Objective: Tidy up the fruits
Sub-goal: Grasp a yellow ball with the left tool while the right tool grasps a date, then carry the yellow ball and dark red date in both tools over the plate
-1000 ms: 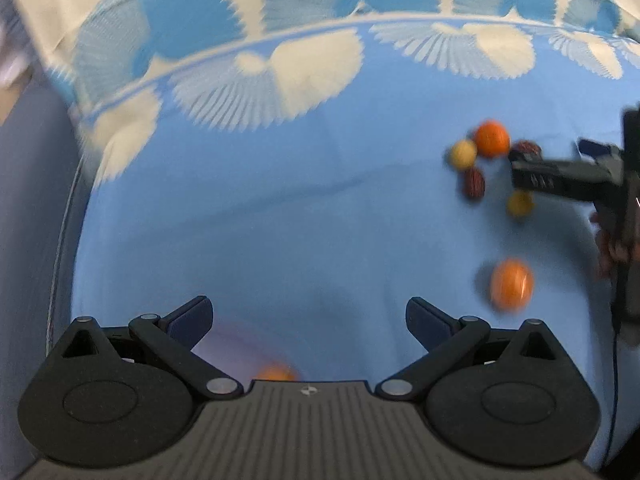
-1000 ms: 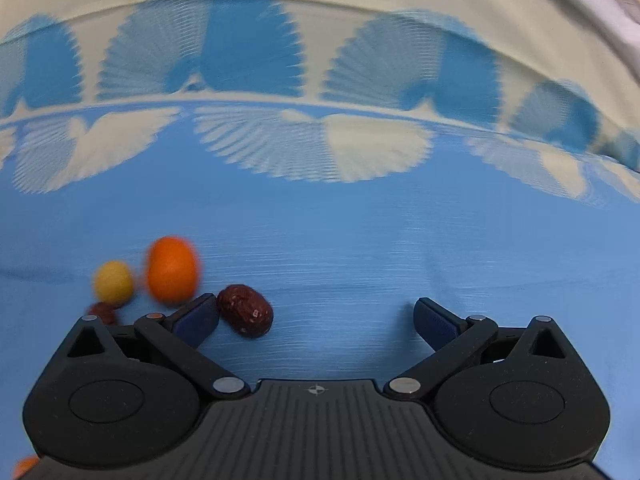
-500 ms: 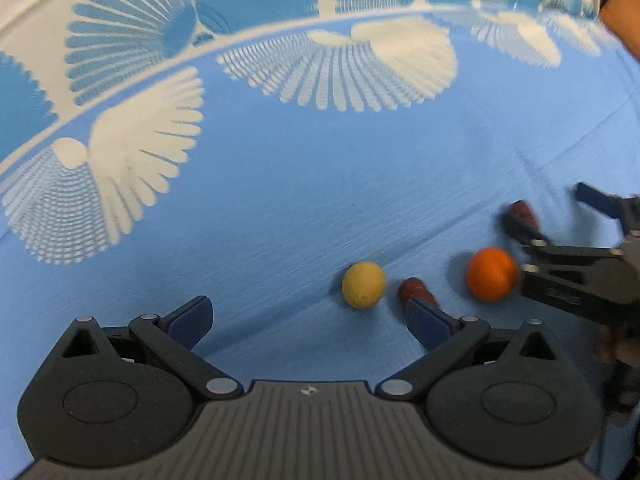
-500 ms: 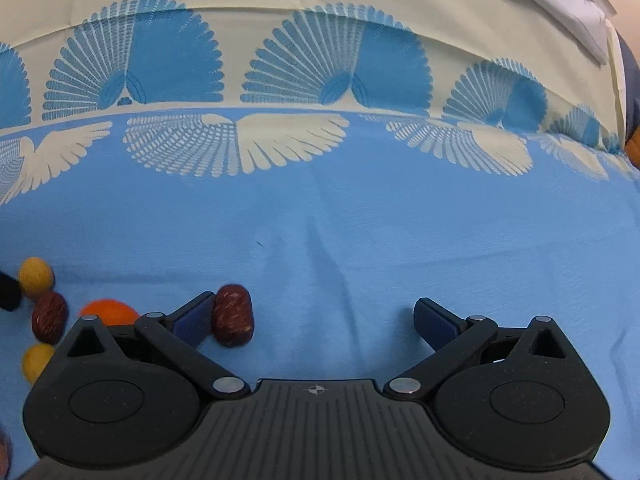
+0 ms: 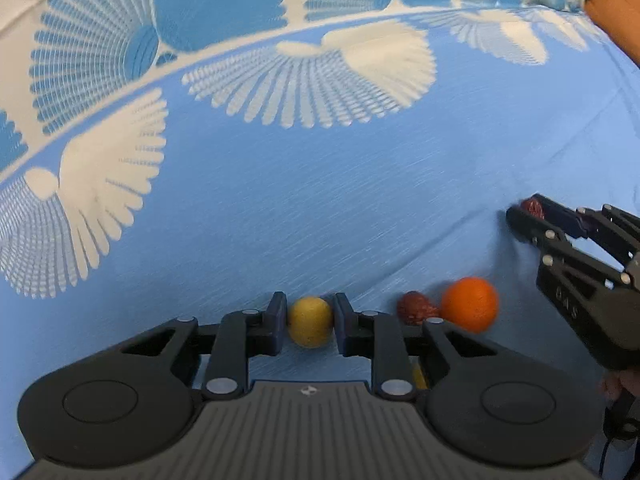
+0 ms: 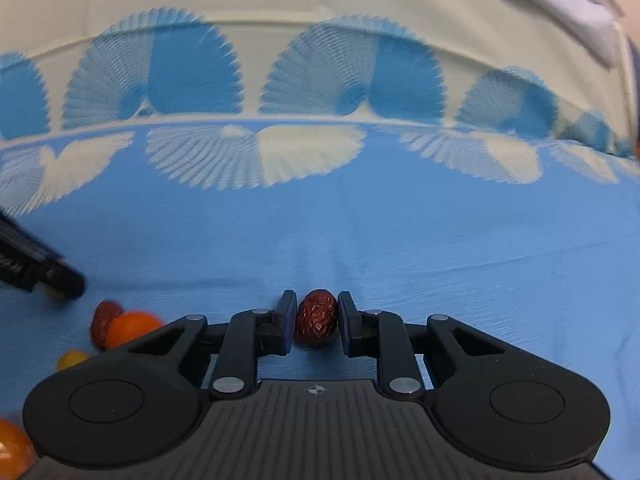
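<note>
Cloth (image 5: 360, 208): blue with white and blue fan shapes, spread over the worktop; all the fruit lies on it.
Left tongs (image 5: 310, 320): drawn in on a yellow fruit (image 5: 310, 321), one pad at each side of it, low over the cloth.
Date (image 5: 416, 307): dark red, just right of the left tongs, touching or nearly touching the orange.
Orange (image 5: 470, 303): just right of that date, between the two tongs.
Second yellow fruit (image 6: 73, 359): seen low at left from the right wrist, near the orange and date; mostly hidden behind the tongs' body.
Right tongs (image 6: 317, 318): drawn in on a second date (image 6: 317, 317), wrinkled and upright between the pads, well right of the other fruit; from the left wrist it shows at the tongs' tip near the right edge.
Another orange fruit (image 6: 14, 454): at the bottom left corner of the right wrist view, partly cut off.
</note>
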Action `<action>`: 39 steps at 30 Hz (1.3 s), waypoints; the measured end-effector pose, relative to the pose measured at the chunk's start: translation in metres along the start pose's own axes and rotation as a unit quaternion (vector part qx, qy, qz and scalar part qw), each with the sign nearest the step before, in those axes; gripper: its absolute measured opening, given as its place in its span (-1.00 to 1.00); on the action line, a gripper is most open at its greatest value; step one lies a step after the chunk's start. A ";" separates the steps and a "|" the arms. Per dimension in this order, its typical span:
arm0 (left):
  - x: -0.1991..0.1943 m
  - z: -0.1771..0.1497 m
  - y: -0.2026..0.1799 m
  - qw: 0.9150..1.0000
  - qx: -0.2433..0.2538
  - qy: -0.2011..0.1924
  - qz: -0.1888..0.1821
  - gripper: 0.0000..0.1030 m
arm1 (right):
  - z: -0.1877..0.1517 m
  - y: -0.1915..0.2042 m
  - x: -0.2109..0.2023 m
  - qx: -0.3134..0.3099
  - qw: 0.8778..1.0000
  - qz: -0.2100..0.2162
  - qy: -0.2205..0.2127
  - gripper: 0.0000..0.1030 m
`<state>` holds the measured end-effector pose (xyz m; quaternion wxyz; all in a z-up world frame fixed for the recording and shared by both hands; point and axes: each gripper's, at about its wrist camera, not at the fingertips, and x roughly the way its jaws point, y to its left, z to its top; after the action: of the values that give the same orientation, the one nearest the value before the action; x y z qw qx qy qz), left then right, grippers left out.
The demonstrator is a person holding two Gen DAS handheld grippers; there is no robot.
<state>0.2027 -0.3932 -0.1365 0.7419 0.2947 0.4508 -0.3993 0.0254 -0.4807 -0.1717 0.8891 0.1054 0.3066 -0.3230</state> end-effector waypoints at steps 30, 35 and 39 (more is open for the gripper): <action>-0.318 -0.300 0.031 0.977 -0.189 -0.013 0.096 -0.48 | -0.049 0.121 -0.364 -0.058 0.970 0.238 0.006 -0.55; -0.337 -0.336 0.021 0.974 -0.197 -0.032 0.105 -0.48 | -0.075 0.144 -0.401 -0.112 0.961 0.251 0.009 -0.55; -0.346 -0.357 0.009 0.974 -0.196 -0.045 0.106 -0.48 | -0.089 0.155 -0.422 -0.152 0.955 0.254 0.004 -0.55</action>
<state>-0.0394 0.0089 0.0273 0.8428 0.1716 0.4525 -0.2355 -0.1733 -0.1121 0.0152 0.9463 0.0444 0.3183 -0.0356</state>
